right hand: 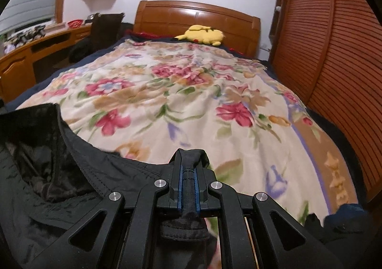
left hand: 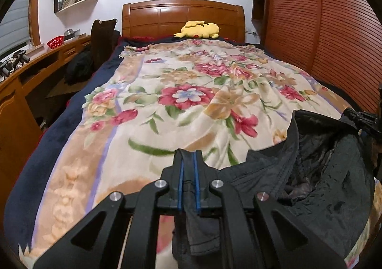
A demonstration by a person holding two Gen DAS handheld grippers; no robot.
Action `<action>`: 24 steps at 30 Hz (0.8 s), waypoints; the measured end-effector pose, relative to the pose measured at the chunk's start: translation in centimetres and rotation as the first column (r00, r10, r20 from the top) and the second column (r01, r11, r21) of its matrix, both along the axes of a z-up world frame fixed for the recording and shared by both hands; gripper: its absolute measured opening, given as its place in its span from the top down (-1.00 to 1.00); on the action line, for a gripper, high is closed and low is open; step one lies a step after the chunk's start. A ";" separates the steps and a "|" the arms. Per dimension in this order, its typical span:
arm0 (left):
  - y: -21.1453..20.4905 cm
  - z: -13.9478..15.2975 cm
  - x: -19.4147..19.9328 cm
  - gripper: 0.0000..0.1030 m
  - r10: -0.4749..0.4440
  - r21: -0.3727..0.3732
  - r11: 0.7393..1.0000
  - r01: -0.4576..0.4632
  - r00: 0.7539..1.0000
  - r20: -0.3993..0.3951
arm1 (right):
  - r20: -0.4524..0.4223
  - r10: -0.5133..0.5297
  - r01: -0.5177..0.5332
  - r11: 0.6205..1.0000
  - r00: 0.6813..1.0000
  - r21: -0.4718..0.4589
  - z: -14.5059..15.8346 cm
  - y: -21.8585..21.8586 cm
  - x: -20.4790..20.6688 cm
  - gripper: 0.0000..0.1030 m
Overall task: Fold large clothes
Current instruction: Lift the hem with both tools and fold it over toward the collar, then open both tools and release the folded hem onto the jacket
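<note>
A large black jacket [left hand: 317, 164] with a dark shiny lining hangs over the near end of a floral blanket [left hand: 181, 101] on the bed. My left gripper [left hand: 188, 156] is shut on a black edge of the jacket, which runs between its blue pads and droops below them. In the right wrist view the same black jacket [right hand: 47, 168] spreads to the left, and my right gripper [right hand: 188, 156] is shut on another stitched edge of it. The other gripper [left hand: 365, 121] shows at the far right of the left wrist view, past the jacket.
The floral blanket [right hand: 191, 92] covers most of the bed. A yellow plush toy [left hand: 200, 29] lies by the wooden headboard [left hand: 183, 18]. A wooden desk [left hand: 35, 70] with a chair runs along the left. Slatted wardrobe doors [left hand: 322, 30] stand on the right.
</note>
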State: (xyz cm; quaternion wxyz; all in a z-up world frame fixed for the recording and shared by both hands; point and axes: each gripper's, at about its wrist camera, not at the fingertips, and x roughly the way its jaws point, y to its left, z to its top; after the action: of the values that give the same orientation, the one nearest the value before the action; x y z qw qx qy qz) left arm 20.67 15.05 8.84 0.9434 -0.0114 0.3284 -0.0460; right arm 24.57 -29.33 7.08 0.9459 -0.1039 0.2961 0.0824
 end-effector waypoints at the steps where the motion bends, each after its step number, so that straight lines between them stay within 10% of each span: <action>1: 0.0 -0.2 0.4 0.91 0.008 0.001 1.000 -0.008 1.000 -0.006 | -0.006 -0.007 0.007 1.000 1.000 0.009 -0.3 -0.1 0.6 0.91; 19: -4.4 -4.3 -7.2 0.25 -0.107 0.002 0.994 0.107 0.994 -0.018 | -0.055 0.049 -0.047 0.998 0.997 0.048 -2.6 -0.4 0.2 0.70; 24: -6.1 -4.9 -9.8 0.17 -0.139 -0.010 0.990 0.138 0.990 -0.009 | -0.046 0.059 -0.058 0.998 0.997 0.018 -1.7 0.1 -1.3 -0.01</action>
State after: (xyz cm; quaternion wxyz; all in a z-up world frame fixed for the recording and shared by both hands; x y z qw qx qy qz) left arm 10.89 8.99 3.92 0.9362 0.0070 0.3327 -0.1128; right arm 23.31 -29.27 5.43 0.9367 -0.1026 0.3144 0.1148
